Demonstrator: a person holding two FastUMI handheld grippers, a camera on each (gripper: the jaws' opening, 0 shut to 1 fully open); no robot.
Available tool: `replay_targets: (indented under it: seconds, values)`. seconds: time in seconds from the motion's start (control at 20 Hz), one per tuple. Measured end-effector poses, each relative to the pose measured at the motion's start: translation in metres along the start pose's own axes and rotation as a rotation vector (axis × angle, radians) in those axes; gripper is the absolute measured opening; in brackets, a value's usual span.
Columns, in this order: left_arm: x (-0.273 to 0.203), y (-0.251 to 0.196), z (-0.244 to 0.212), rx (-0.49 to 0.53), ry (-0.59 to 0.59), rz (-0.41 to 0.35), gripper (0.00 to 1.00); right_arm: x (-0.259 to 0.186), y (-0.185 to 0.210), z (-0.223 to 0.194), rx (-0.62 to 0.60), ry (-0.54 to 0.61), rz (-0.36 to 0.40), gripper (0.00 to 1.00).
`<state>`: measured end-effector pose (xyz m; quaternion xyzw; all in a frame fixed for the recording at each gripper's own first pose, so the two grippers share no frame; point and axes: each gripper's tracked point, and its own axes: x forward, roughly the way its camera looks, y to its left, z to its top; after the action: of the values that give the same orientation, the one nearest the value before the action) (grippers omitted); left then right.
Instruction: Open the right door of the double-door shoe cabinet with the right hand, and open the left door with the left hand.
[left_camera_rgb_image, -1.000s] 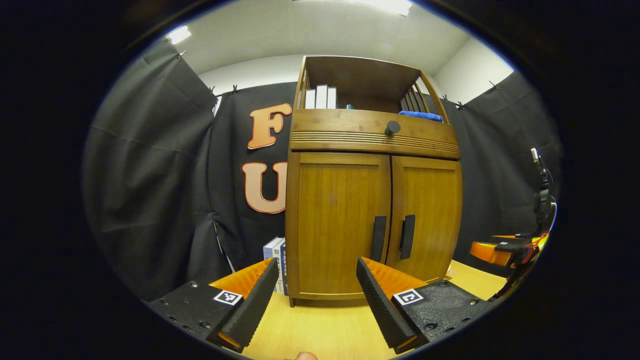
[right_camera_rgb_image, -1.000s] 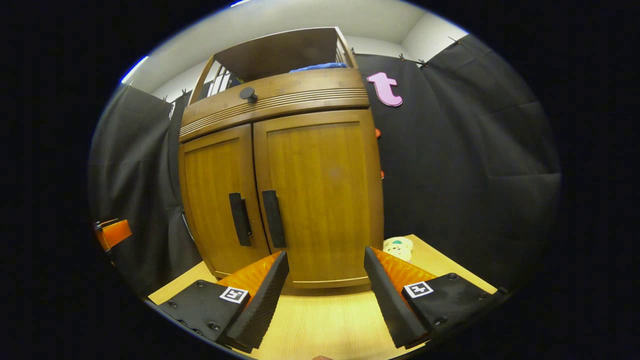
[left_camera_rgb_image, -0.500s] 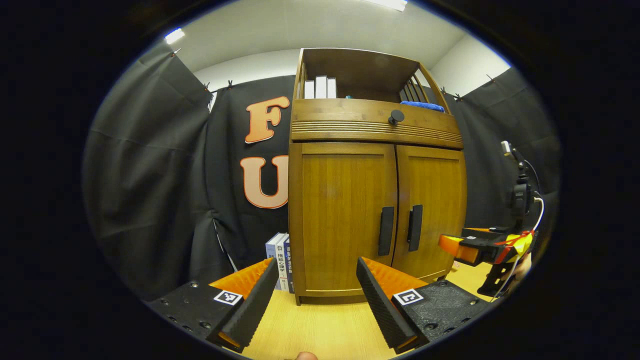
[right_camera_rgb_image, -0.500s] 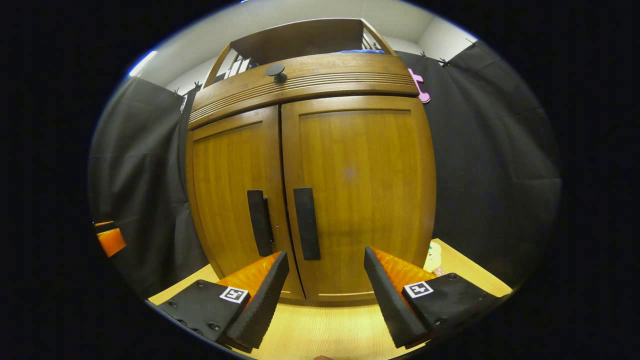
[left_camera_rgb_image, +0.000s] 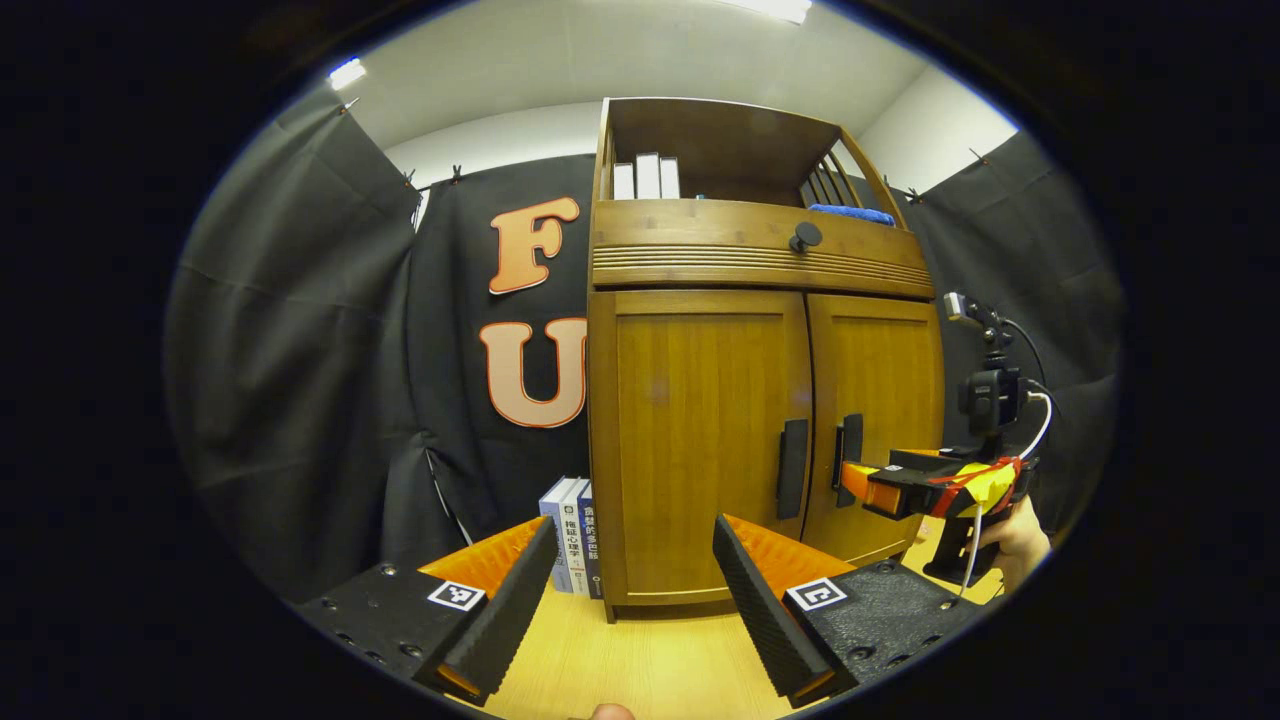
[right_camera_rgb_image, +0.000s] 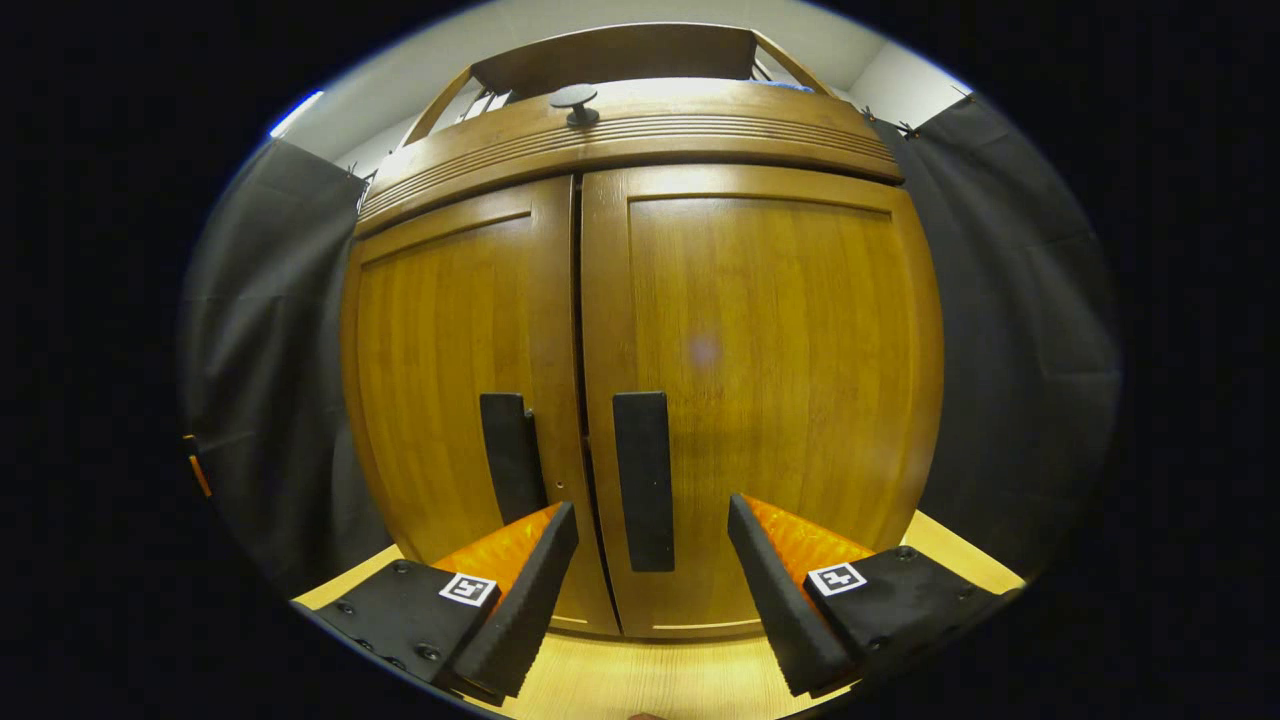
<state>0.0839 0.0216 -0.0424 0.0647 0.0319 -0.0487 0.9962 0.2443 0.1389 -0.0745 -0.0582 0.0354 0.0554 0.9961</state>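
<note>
On the table (left_camera_rgb_image: 620, 670) stands the cabinet (left_camera_rgb_image: 760, 300), both doors closed and flush under the drawer band with its round knob (left_camera_rgb_image: 804, 237). In the right gripper view the right gripper (right_camera_rgb_image: 650, 590) hovers just before the right door (right_camera_rgb_image: 770, 390), its fingers spread wide with nothing between them; the right handle (right_camera_rgb_image: 643, 480) stands upright in the gap they frame, not yet touched as far as I can tell. The left handle (right_camera_rgb_image: 510, 455) sits just beside it across the seam, on the left door (right_camera_rgb_image: 450, 390).

In the left gripper view the left gripper (left_camera_rgb_image: 635, 610) hangs well back from the cabinet, its fingers also spread and empty. There the right gripper shows farther off, held in a hand (left_camera_rgb_image: 1020, 540), its tip near the two handles. Some books (left_camera_rgb_image: 573, 530) stand by the cabinet's left side.

Nothing of the task is done yet, by my judgement: the right door is only being approached. Left to do are closing on the right handle and pulling that door open, then bringing the left gripper in and doing the same for the left door.
</note>
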Motion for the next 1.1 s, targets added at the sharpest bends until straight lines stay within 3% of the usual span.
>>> replay_targets:
  seconds: [0.15, 0.2, 0.35, 0.4, 0.7, 0.8, 0.9, 1.0, 1.05, 1.1]
  values:
    - [0.005, 0.001, -0.003, -0.003, 0.002, -0.011, 0.94, 0.012, 0.002, 0.006, -0.001, -0.029, 0.001, 0.98]
    - [0.007, 0.001, -0.004, -0.006, 0.008, -0.014, 0.92, 0.015, 0.003, 0.006, -0.008, -0.039, 0.0, 0.89]
    - [0.01, 0.004, -0.005, -0.008, 0.01, -0.015, 0.92, 0.023, 0.007, 0.007, -0.016, -0.036, 0.005, 0.89]
    - [0.01, 0.006, -0.004, -0.008, 0.011, -0.013, 0.95, 0.026, 0.009, 0.005, -0.012, -0.023, 0.007, 0.86]
    - [0.01, 0.016, -0.01, -0.013, 0.023, 0.003, 0.92, 0.035, 0.014, -0.005, 0.003, 0.019, 0.013, 0.6]
    - [0.008, 0.018, -0.01, -0.012, 0.024, 0.011, 0.92, 0.034, 0.01, -0.003, -0.002, 0.014, -0.005, 0.61]
    - [0.007, 0.019, -0.009, -0.01, 0.021, 0.014, 0.94, 0.041, 0.003, -0.004, -0.004, 0.012, -0.028, 0.7]
    - [0.007, 0.017, -0.008, -0.01, 0.021, 0.012, 0.94, 0.043, 0.001, -0.005, 0.008, 0.019, -0.026, 0.41]
    - [0.007, 0.016, -0.008, -0.013, 0.022, 0.012, 0.94, 0.046, 0.0, -0.007, 0.006, 0.03, -0.022, 0.36]
    - [0.008, 0.016, -0.009, -0.016, 0.021, 0.012, 0.94, 0.046, 0.0, -0.01, 0.008, 0.045, -0.016, 0.48]
